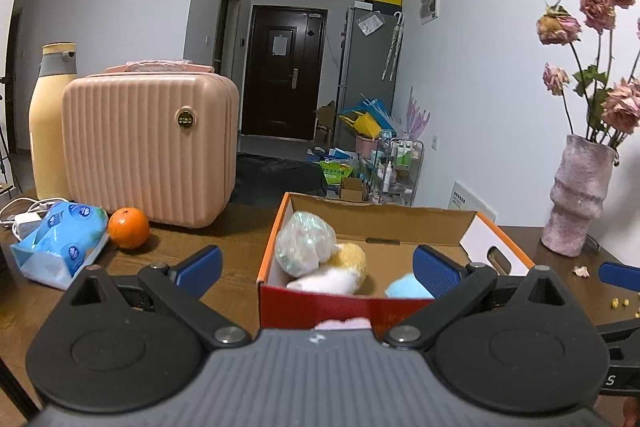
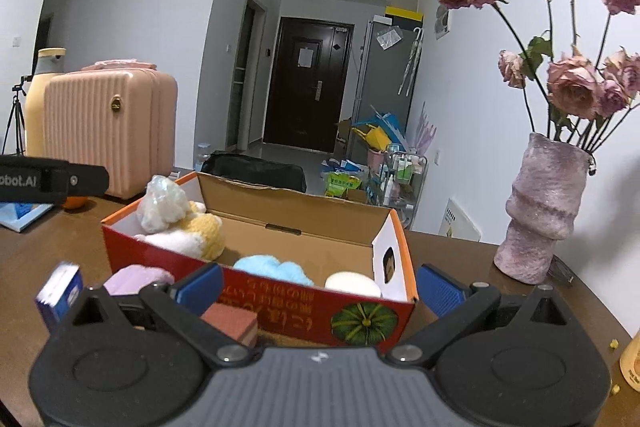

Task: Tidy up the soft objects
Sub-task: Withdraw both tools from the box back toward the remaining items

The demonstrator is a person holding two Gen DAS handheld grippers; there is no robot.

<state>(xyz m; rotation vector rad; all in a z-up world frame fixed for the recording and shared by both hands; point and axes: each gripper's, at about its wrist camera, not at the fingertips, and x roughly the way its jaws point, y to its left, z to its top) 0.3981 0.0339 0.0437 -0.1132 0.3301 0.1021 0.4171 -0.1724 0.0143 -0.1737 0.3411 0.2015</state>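
Right wrist view: the cardboard box (image 2: pixel 280 291), red outside with an orange rim, stands open on the brown surface (image 2: pixel 452 259). Inside, a shiny wrapped bundle (image 2: pixel 160 203) rests on a yellow-and-white plush (image 2: pixel 192 231) at the far left end; a blue fluffy item (image 2: pixel 272 269) and a white round item (image 2: pixel 352 285) lie against the near wall. Outside the box, just before it, sit a lilac soft item (image 2: pixel 134 279) and a reddish sponge block (image 2: pixel 232 323).

The right hand-held gripper (image 2: pixel 320 285) is released, jaws wide and empty, straddling the box's near wall. The left hand-held gripper (image 1: pixel 318 265) is likewise spread and empty.

Likely risks: a finger catching the light box's wall and shoving it, or a wide sweep knocking the tall vase (image 2: pixel 540 215) of dried roses nearby on the right.
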